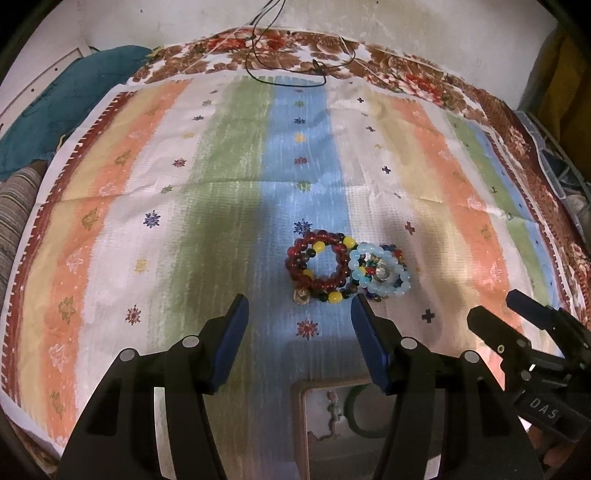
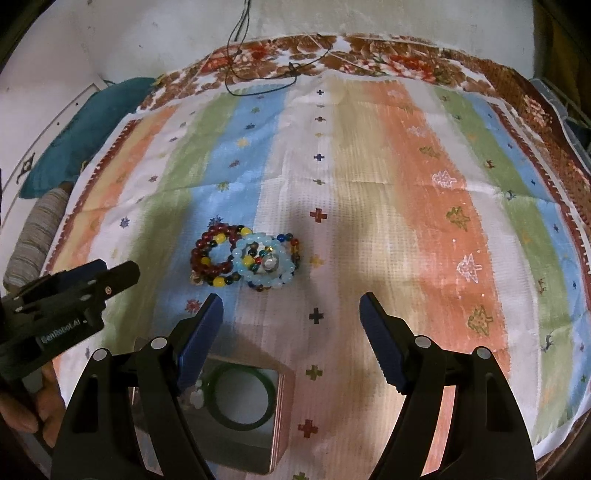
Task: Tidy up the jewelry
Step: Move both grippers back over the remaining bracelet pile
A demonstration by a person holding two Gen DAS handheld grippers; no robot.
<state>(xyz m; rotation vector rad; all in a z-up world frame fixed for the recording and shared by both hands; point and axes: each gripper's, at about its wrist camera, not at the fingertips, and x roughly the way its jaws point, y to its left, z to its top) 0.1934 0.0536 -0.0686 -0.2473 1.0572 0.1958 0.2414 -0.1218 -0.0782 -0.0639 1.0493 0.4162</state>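
Observation:
A pile of bead bracelets lies on the striped cloth: a dark red one [image 1: 317, 260] [image 2: 208, 251], a pale blue one [image 1: 380, 269] [image 2: 264, 264] and multicoloured ones under them. A small open box [image 1: 306, 424] [image 2: 282, 402] at the near edge holds a green bangle [image 1: 356, 410] [image 2: 240, 395] and a thin chain [image 1: 332, 417]. My left gripper [image 1: 299, 310] is open and empty just in front of the pile. My right gripper [image 2: 291, 306] is open and empty, near the pile, to its right. Each gripper shows in the other's view: the right one [image 1: 517, 314] and the left one [image 2: 114, 273].
A black cord [image 1: 291, 62] [image 2: 258, 70] lies at the far edge of the cloth. A teal cloth [image 1: 66, 96] [image 2: 85, 125] is bunched at the far left. The white wall [image 1: 406, 26] stands behind.

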